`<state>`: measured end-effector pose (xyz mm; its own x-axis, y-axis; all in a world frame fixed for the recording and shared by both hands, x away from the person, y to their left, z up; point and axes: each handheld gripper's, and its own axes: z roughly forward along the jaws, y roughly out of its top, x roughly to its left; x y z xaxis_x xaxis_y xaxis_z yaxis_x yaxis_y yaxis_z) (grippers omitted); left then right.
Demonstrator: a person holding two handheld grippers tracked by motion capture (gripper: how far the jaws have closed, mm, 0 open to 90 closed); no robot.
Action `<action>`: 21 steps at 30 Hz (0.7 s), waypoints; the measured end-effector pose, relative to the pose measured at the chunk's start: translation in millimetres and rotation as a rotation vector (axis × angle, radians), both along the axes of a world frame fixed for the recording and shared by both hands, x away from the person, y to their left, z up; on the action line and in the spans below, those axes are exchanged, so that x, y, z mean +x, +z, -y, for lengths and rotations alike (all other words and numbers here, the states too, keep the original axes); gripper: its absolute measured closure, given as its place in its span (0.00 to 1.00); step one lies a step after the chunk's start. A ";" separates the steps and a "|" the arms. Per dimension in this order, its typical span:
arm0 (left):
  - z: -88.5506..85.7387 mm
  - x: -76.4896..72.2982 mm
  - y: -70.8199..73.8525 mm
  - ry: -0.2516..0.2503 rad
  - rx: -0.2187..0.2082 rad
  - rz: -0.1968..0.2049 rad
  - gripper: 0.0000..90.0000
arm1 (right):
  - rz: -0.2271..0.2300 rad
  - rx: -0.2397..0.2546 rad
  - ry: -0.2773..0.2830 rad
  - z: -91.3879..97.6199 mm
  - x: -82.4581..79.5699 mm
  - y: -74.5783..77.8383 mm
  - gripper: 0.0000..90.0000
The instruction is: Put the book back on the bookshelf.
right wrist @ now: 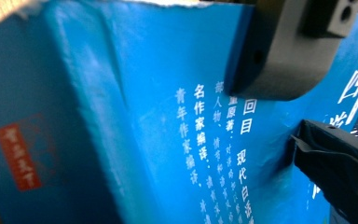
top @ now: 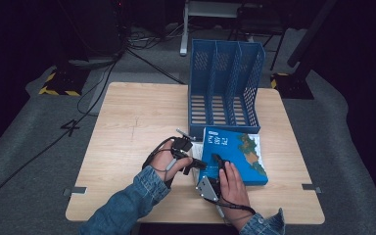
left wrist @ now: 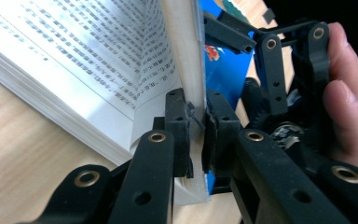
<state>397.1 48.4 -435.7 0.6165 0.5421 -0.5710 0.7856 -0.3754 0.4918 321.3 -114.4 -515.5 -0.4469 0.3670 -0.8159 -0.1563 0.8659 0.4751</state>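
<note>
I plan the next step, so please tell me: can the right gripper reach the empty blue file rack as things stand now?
Probably yes. The blue file rack stands just beyond the blue book, with bare table around it, but the right gripper rests on that book.

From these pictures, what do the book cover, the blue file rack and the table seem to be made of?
Book cover: glossy coated paper, creased, with soft reflections. Blue file rack: likely moulded plastic, uniform colour, slotted walls. Table: pale wood or wood-look laminate, showing grain; which one is unclear.

Open worktop (top: 127,122) is left free on the left; passage at the back right is blocked by the blue file rack (top: 226,88), with the book (top: 237,156) just before it.
</note>
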 end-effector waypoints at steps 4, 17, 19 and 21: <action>-1.5 4.0 -5.0 0.011 0.019 0.025 0.86 | -0.037 -0.068 -0.010 1.2 -1.6 1.3 0.24; -17.6 11.9 -5.5 0.065 -0.017 0.061 0.58 | -0.043 -0.214 -0.050 -3.1 -0.6 10.3 0.63; -28.1 13.7 3.3 0.105 -0.026 0.119 0.57 | -0.073 -0.201 -0.044 -1.7 1.7 15.9 0.66; -35.7 15.7 7.7 0.128 -0.047 0.145 0.55 | -0.074 -0.198 -0.046 -1.6 2.1 17.1 0.67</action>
<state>412.8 84.2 -428.0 0.6220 0.5959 -0.5080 0.7452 -0.2513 0.6177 323.4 -112.9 -498.4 -0.4945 0.2245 -0.8397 -0.0852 0.9489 0.3039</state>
